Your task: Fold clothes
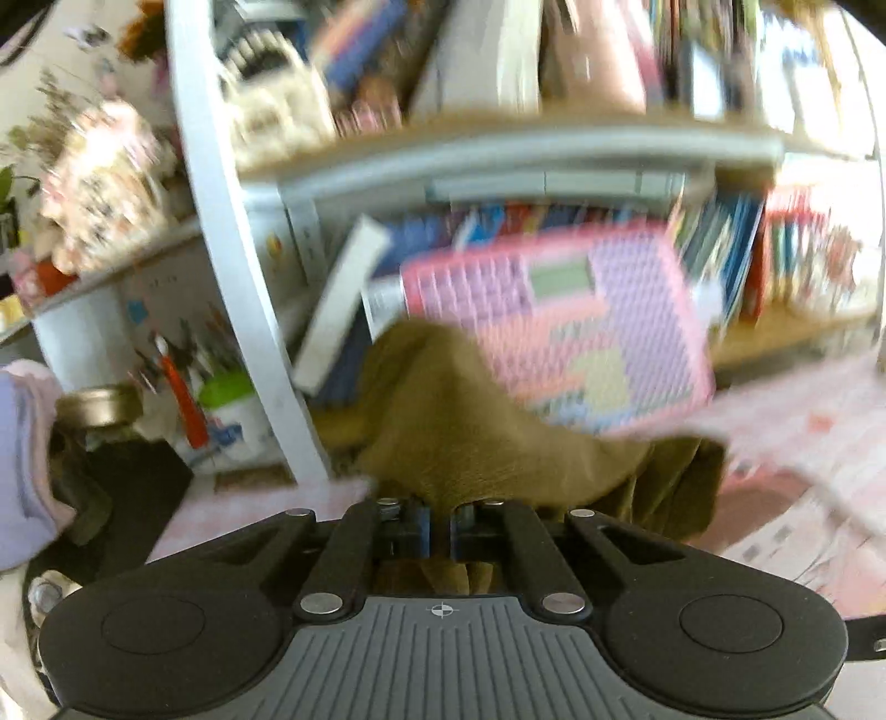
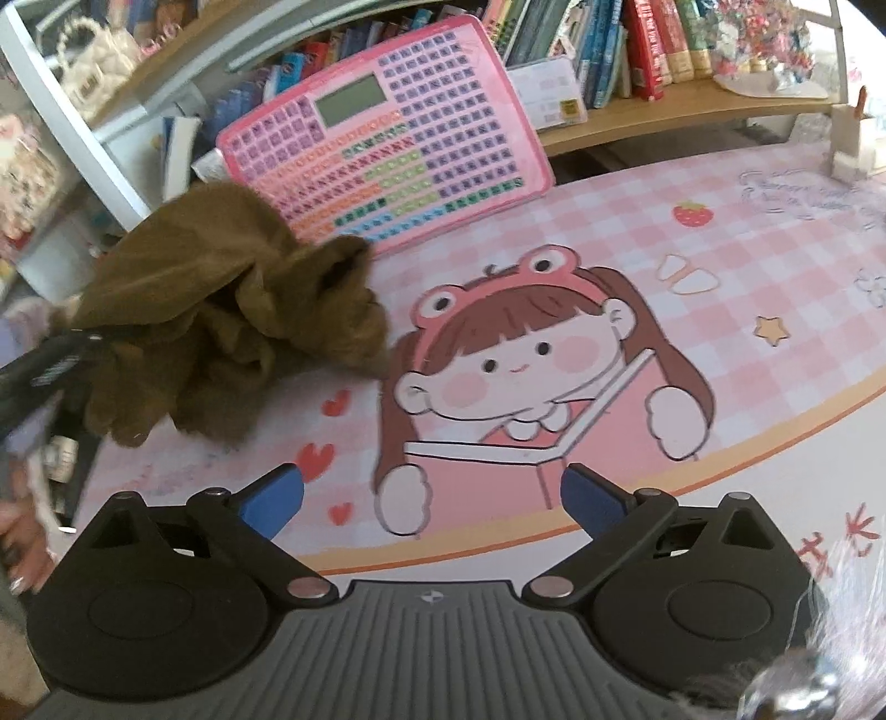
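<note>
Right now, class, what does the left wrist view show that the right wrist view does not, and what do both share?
Only the left wrist view shows the left gripper from behind, shut on the brown garment, and a pot of pens by the shelf post.

Only the right wrist view shows the right gripper open and empty, and the cartoon girl printed on the pink desk mat.

Both show the garment, the pink toy keyboard and the bookshelf.
</note>
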Action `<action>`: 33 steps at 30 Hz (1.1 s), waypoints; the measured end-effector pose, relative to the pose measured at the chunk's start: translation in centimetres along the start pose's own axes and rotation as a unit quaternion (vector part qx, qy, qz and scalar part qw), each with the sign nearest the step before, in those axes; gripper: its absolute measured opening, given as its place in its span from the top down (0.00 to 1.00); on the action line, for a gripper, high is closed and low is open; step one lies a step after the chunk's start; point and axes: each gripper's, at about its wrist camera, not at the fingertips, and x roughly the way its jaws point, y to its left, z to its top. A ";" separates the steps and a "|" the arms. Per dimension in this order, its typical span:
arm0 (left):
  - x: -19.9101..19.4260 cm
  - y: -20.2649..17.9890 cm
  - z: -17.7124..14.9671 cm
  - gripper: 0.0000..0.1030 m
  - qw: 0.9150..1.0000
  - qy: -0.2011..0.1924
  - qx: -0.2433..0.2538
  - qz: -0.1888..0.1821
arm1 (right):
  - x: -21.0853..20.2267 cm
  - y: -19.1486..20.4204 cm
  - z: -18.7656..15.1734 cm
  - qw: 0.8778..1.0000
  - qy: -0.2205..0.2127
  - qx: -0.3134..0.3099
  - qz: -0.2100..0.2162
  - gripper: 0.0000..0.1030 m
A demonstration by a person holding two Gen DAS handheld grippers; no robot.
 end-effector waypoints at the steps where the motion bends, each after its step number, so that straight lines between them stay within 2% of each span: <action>1: -1.2 0.2 0.4 0.95 1.000 -0.012 -0.006 0.002 | -0.2 0.0 0.0 1.000 -0.001 0.001 0.010 0.02; 5: -5.5 0.8 2.0 0.95 0.998 -0.049 -0.032 0.014 | -0.8 -0.4 0.2 0.997 0.006 0.032 0.070 0.02; 10: -10.0 0.0 2.8 0.95 0.995 -0.088 -0.032 0.038 | -2.0 -1.7 0.5 0.983 0.016 0.095 0.157 0.02; 13: -12.4 -0.7 2.1 0.95 0.995 -0.089 -0.028 0.041 | -2.6 -2.5 0.7 0.968 0.025 0.137 0.209 0.02; 17: -15.1 -1.1 0.9 0.95 0.995 -0.079 -0.045 0.045 | -1.9 -3.1 0.9 0.946 0.048 0.207 0.245 0.02; 22: -18.7 -1.4 -0.4 0.95 0.994 -0.075 -0.055 0.052 | -0.9 -3.9 1.1 0.909 0.077 0.293 0.287 0.02; 23: -19.4 -1.4 -0.6 0.95 0.994 -0.075 -0.055 0.054 | -0.5 -4.0 1.1 0.901 0.084 0.308 0.292 0.02; 26: -21.3 -1.9 -1.3 0.95 0.994 -0.079 -0.037 0.064 | 2.0 -3.2 0.9 0.889 0.119 0.346 0.275 0.05; 29: -23.1 -2.5 -2.1 0.95 0.994 -0.077 -0.014 0.071 | 4.5 -2.4 0.6 0.874 0.154 0.383 0.256 0.23; 30: -23.7 -2.5 -2.3 0.95 0.995 -0.073 -0.012 0.071 | 5.3 -2.2 0.5 0.870 0.164 0.392 0.249 0.40; 31: -24.2 -2.6 -2.4 0.95 0.995 -0.069 -0.009 0.068 | 5.9 -2.0 0.4 0.871 0.170 0.393 0.240 0.67; 32: -24.6 -2.7 -2.6 0.95 0.996 -0.065 -0.005 0.065 | 6.4 -1.8 0.4 0.876 0.177 0.385 0.232 0.83; 33: -24.8 -2.8 -2.7 0.95 0.997 -0.057 0.001 0.059 | 6.7 -1.7 0.3 0.880 0.179 0.375 0.229 0.93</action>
